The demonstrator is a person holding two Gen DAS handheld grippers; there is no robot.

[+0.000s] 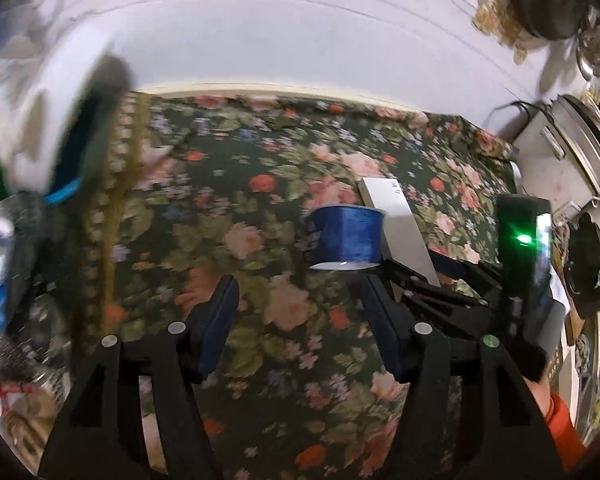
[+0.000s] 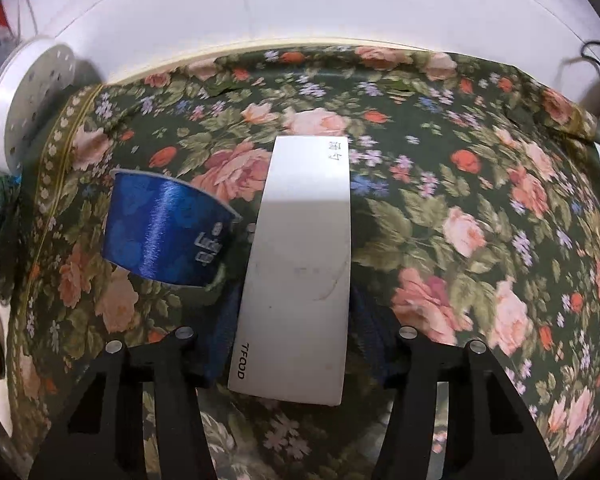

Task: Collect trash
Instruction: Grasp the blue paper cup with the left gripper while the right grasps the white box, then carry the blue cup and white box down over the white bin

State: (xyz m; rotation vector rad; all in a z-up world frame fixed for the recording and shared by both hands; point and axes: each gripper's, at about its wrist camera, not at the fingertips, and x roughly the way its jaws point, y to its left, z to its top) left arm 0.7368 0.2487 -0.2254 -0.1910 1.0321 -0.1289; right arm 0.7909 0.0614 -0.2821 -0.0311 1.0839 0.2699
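The right gripper reaches down over a long white box printed "TFOOD", its two blue-padded fingers flanking the box's sides at the near end; whether the pads actually press the cardboard cannot be told from the right wrist view. The box lies flat on a dark green tablecloth patterned with pink and red roses, which covers a table pushed against a plain white wall. Just beside the box, to its left in that view, lies a blue cup-like wrapper on its side, bearing pale printed characters. A white perforated round lid stands at the table's far left corner. In the left wrist view, the left gripper hovers above bare tablecloth with its jaws spread wide and nothing between them, short of the blue wrapper. The right gripper shows there at the white box, carrying a device with a green light. A silver cooker and cluttered kitchenware crowd the right edge, and an orange sleeve shows at the lower right.
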